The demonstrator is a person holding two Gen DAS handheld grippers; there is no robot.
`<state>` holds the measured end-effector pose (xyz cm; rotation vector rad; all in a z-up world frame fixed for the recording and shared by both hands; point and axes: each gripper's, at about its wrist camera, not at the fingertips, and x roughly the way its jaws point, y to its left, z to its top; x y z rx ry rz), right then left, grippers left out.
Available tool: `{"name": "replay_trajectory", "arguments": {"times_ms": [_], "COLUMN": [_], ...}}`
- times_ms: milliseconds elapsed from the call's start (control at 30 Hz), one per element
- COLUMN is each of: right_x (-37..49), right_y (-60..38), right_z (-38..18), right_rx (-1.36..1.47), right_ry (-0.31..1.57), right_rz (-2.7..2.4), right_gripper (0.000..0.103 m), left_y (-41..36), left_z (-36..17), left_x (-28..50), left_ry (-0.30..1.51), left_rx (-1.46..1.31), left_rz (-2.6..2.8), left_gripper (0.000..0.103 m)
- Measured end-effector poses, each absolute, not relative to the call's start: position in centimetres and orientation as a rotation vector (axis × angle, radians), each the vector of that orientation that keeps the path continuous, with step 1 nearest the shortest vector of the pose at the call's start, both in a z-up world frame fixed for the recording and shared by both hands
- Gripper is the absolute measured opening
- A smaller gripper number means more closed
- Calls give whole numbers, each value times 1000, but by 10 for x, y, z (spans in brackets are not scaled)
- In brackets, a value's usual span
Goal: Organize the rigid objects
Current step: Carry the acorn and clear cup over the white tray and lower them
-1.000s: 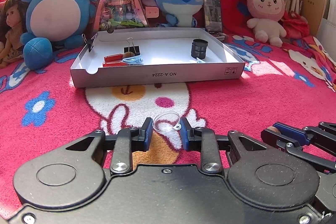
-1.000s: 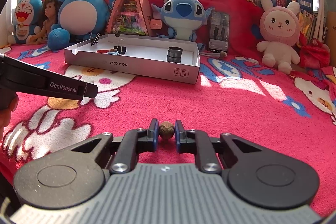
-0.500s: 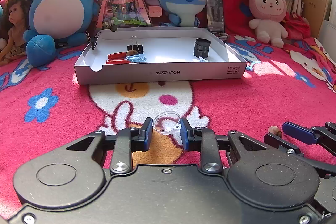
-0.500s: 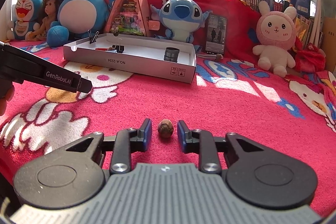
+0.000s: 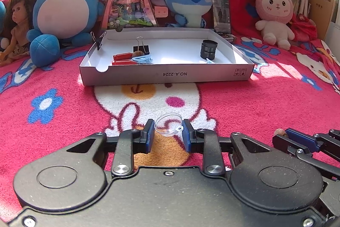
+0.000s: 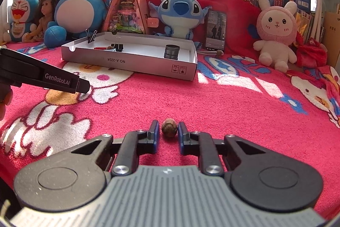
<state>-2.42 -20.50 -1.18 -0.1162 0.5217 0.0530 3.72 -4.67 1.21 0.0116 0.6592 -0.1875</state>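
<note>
**Left wrist view.** My left gripper (image 5: 167, 131) pinches a clear cap (image 5: 168, 127) between its pads. The grip is the same as a second ago. The cap sits low over the blanket (image 5: 244, 103).

**Right wrist view.** My right gripper (image 6: 169, 131) has just changed. A second ago it clamped the nut (image 6: 169, 130). Half a second ago the jaws stood spread with the nut loose between them. Now they are pressed in on it again, though a sliver of gap may remain at the left pad. I read this as a re-grip to seat the nut better. The nut looks to rest on the blanket, not yet lifted.

**Meaning for the task.** Both loose things are in hand, so carrying them to the box (image 5: 165, 74) is what remains.

**Edges and room.**
- The box lies well ahead of both sets of jaws, its front wall facing me.
- Inside, a binder clip (image 5: 140, 48) and red pieces crowd the left part, and a stack of black rings (image 5: 209, 49) stands to the right. The bare floor between them is the free landing spot.
- The blanket between the jaws and the box is open.
- The two grippers sit close side by side, so I would move them one at a time.
- Each load must clear the front wall.
</note>
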Motion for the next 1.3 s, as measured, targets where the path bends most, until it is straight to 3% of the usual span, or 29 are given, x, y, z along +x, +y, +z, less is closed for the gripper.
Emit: {"name": "replay_trajectory", "arguments": {"times_ms": [667,967,1300], "right_x": [47,103,163], "right_y": [-201,-209,-220], "right_z": [26,48,47], "right_rx": [-17,57,135], "right_ry": [515,608,715], "right_rz": [116,144,130], "right_gripper": [20,20,20], "left_y": [-19,-4,3], "left_z": [44,63,48], "left_x": [86,147,190], "left_ry": [622,656,732], "left_rx": [-21,-44,-55], "left_rz": [-122,-90,-57], "left_gripper": [26,26,26]}}
